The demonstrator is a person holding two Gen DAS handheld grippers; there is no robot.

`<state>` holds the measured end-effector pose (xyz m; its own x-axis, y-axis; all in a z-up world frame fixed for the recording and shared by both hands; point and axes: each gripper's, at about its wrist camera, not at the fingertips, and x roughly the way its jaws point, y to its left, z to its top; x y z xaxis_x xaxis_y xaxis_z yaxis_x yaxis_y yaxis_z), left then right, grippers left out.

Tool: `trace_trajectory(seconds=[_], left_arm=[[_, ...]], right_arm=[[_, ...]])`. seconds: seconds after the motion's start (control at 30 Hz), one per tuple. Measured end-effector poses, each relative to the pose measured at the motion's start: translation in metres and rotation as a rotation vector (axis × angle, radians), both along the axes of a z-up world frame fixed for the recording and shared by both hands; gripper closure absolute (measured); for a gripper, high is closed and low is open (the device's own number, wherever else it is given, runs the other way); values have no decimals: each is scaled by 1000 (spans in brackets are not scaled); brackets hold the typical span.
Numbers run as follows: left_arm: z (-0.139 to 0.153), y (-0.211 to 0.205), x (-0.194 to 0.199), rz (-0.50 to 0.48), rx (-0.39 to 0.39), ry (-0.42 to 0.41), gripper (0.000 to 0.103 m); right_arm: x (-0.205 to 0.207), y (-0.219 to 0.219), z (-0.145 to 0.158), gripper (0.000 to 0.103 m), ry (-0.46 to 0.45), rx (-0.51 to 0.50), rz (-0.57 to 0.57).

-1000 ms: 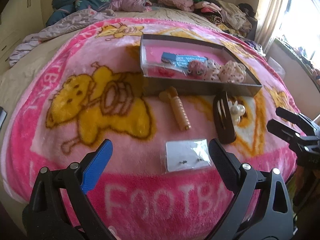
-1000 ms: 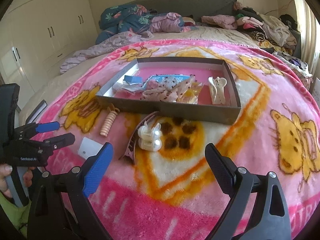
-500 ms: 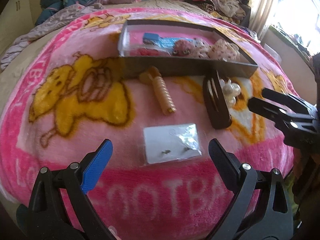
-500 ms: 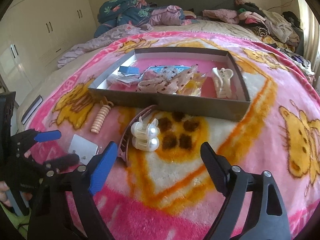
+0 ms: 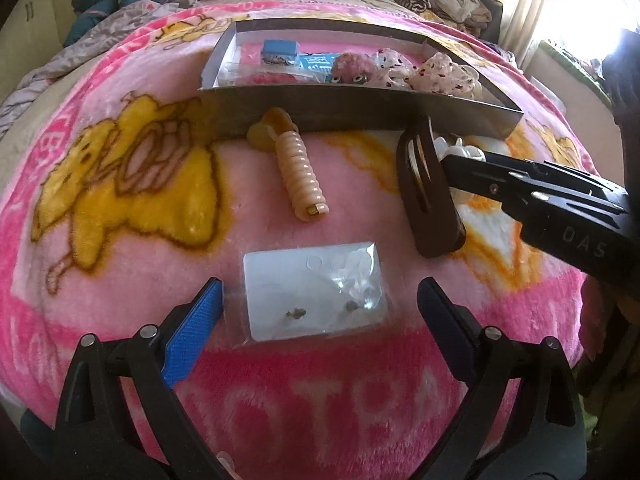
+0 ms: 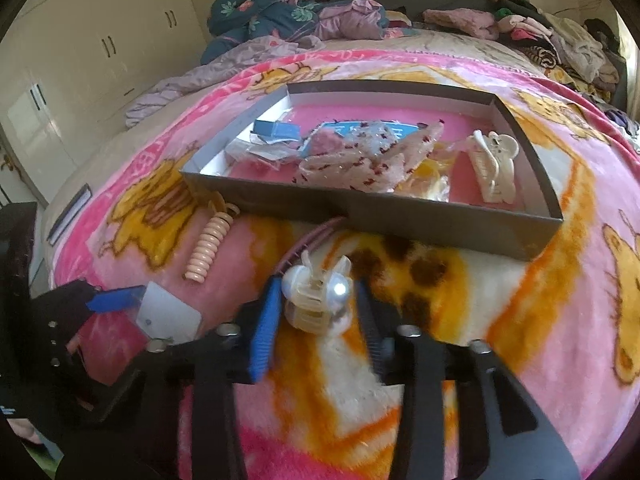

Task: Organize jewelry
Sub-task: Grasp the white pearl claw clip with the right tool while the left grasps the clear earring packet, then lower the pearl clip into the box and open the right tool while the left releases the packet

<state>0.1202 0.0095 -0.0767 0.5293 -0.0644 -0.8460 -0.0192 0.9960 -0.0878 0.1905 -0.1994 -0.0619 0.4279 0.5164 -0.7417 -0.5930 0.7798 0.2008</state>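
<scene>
Pearl hair clip (image 6: 316,300), glossy cream plastic with two round pearly knobs, is sitting on the fuzzy pink-and-yellow fleece blanket (image 6: 440,360) just in front of the shallow grey cardboard box (image 6: 440,220), with the right gripper (image 6: 316,300) closing around it: blue-padded finger touching its left side, black ribbed finger at its right side, so jaws are pinching the clip. Dark brown curved comb clip (image 5: 428,196) is lying right beside it, touching. Ribbed peach spiral hair tie (image 5: 300,172) is lying near the box's front wall. Left gripper (image 5: 320,304) is hovering with jaws spread wide, flanking a flat white earring card in a crinkly clear bag (image 5: 316,292), not touching it. Inside the box, a cream claw clip (image 6: 494,168), speckled fabric scrunchies (image 6: 360,160) and a blue packet (image 6: 276,130) are lying jumbled.
</scene>
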Motion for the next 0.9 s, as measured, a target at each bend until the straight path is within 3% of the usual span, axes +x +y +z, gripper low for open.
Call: trace_trajectory(seconds=[0.2, 0.33, 0.9], left_arm=[[-2, -5, 1, -5, 35, -2, 38], [3, -4, -1, -8, 29, -8, 46], [40, -25, 4, -73, -20, -84, 47]], right_arm=[[-2, -8, 2, 70, -2, 11, -13], [-3, -17, 4, 70, -8, 13, -31], [-15, -75, 27, 70, -50, 48, -127]])
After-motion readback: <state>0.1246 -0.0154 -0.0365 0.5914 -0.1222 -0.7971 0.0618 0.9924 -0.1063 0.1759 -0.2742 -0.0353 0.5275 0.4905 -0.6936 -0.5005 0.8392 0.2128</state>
